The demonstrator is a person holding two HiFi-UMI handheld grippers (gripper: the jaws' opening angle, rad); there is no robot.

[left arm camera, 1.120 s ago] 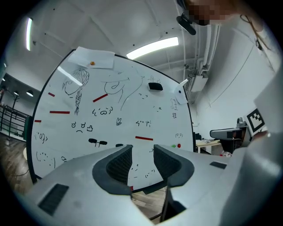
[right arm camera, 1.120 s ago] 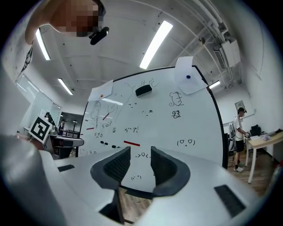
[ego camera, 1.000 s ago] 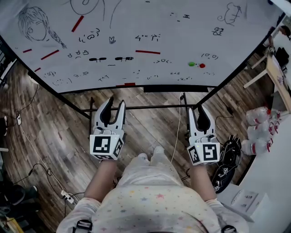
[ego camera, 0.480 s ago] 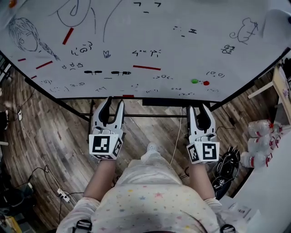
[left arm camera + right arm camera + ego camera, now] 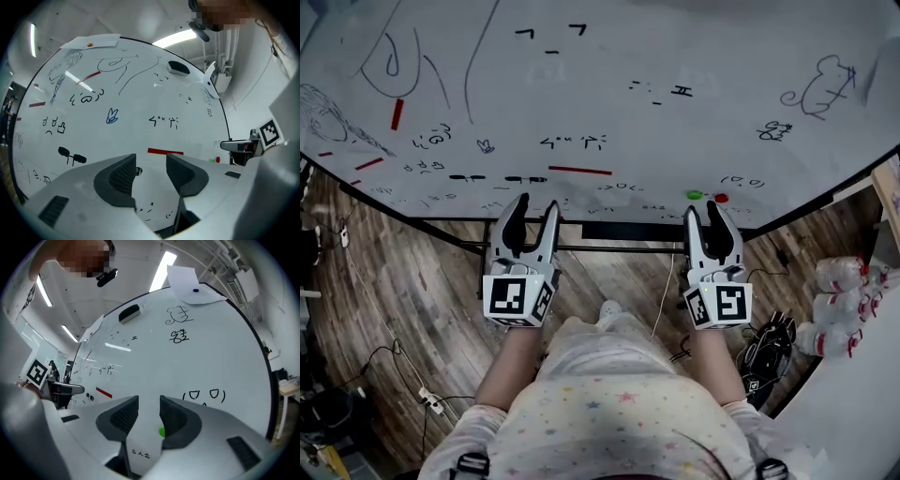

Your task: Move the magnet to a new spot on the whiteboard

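A small round green magnet sticks to the whiteboard near its lower edge, with a round red magnet just to its right. My right gripper is open and empty, its tips just below these two. In the right gripper view the green magnet peeks out beside the right jaw, beyond the gripper. My left gripper is open and empty below a red bar magnet. The left gripper view shows that bar straight ahead of the gripper.
More red bar magnets and marker doodles cover the board. A black eraser and a sheet of paper sit high on it. The board's black frame crosses under the grippers. Bottles stand at the right, cables on the floor.
Both grippers and the head have come closer to the board. The right gripper's tips now reach just under the green magnet. Both grippers stay open and empty.
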